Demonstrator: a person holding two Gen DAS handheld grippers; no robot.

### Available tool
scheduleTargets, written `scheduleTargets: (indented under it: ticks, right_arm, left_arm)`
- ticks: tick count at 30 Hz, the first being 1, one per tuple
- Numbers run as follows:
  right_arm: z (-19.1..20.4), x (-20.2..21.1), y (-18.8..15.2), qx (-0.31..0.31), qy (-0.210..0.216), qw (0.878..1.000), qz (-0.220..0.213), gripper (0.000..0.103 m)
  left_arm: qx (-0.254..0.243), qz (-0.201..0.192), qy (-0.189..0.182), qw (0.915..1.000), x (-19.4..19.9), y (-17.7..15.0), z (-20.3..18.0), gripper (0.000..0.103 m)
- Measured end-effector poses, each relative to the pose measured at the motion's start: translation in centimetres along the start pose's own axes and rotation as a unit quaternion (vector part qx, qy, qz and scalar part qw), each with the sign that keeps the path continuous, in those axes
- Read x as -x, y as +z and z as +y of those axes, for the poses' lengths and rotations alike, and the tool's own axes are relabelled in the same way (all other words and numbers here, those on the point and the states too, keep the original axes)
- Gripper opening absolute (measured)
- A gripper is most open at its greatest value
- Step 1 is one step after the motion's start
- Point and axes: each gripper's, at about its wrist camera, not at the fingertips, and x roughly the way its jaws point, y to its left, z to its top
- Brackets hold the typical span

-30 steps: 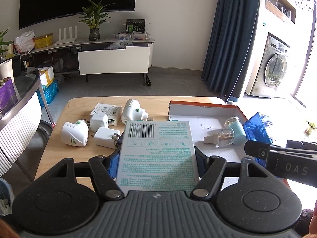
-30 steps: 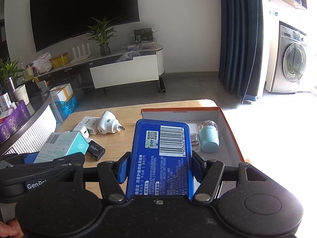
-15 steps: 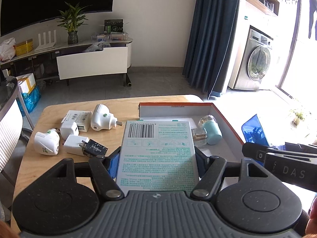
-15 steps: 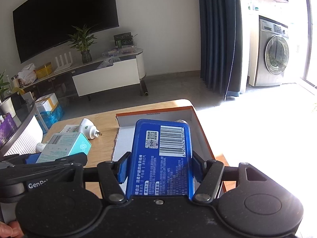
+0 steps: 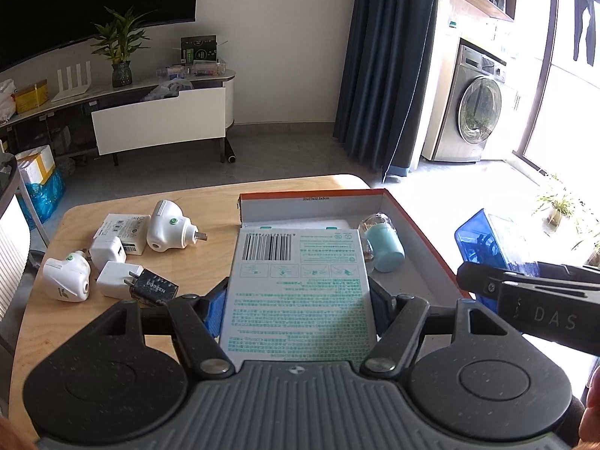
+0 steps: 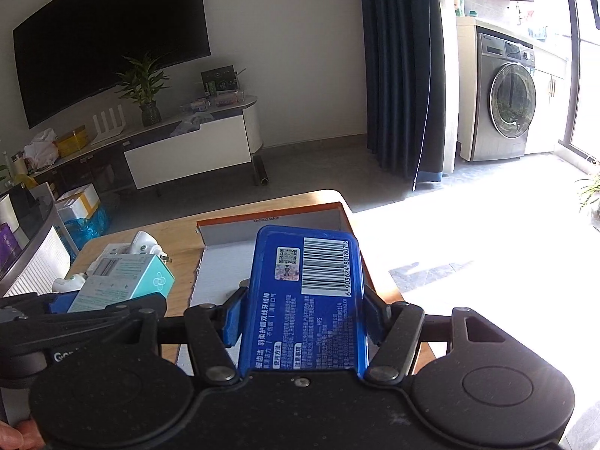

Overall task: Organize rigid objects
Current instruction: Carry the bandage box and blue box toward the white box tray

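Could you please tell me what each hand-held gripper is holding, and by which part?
Left hand-held gripper: white-and-teal cardboard box, clamped by its long side edges. Right hand-held gripper: blue plastic case, also by its sides.

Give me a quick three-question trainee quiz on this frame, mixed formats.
1. True or false: the left tongs hold a white box printed in green.
2. What do the right tongs hold? A) a charger B) a blue case C) a bottle
3. Fill in: the teal-capped bottle lies inside the ____.

Key: 1 true. 2 B. 3 tray, the orange-rimmed one on the table. The chargers and plugs lie loose on the wood beside it.
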Motion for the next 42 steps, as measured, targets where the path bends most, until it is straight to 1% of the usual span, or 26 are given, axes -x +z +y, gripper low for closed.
scheduleTargets:
  ticks: [5, 10, 31, 42]
  right_arm:
    - [0.1, -0.4, 0.3, 0.000, -0.002, 1.000, -0.004, 0.074]
    - [0.1, -0.6, -0.1, 0.004, -0.003, 1.000, -0.003, 0.074]
    - [-0.5, -1.8, 0.5, 0.016, -0.010, 1.000, 0.003, 0.074]
    - [-0.5, -2.4, 1.0, 0.021, -0.006, 1.000, 0.002, 0.074]
  left_arm:
    - [-0.002, -0.001, -0.006, 1.0000, -0.5, 0.3, -0.6, 0.071]
    - [-0.006, 0.000, -0.009, 0.9999, -0.7, 0.2, -0.9, 0.072]
    - [-0.009, 0.005, -0.006, 0.9999, -1.9, 0.7, -1.6, 0.072]
    - [-0.009, 0.009, -0.002, 0.9999, -2.7, 1.1, -1.6, 0.072]
